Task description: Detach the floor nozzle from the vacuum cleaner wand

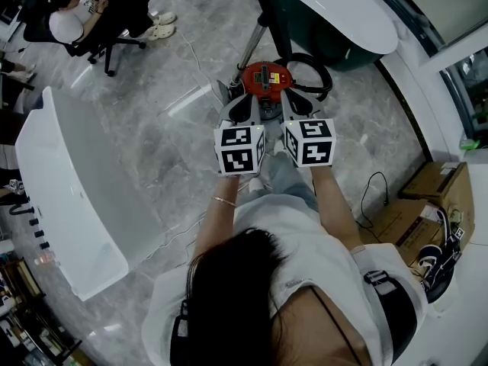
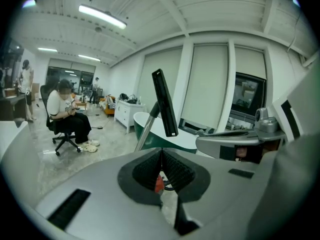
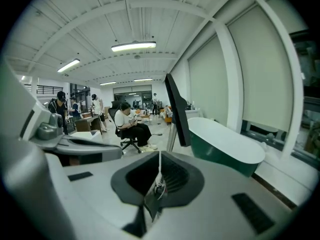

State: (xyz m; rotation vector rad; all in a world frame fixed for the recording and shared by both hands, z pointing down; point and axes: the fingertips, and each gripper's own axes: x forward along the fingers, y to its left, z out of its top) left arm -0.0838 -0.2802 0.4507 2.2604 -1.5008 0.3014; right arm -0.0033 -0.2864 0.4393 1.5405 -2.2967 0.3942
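Note:
A red canister vacuum cleaner [image 1: 267,75] with a black hose [image 1: 314,73] sits on the marble floor just beyond both grippers. A silver wand [image 1: 252,43] rises from it, with a flat black piece [image 2: 165,103] at its upper end; the same black piece [image 3: 177,109] shows ahead in the right gripper view. My left gripper [image 1: 245,99] and right gripper [image 1: 286,97] hang side by side above the vacuum, apart from the wand. Both are shut with nothing between the pads. A bit of red shows below the left gripper [image 2: 161,170]. The right gripper [image 3: 159,176] is also shut.
A white and green bathtub [image 1: 335,14] stands behind the vacuum. A long white curved counter [image 1: 69,204] lies at the left. A person sits on an office chair [image 1: 84,17] at the far left. Cardboard boxes [image 1: 435,193] and a black cable [image 1: 374,197] are at the right.

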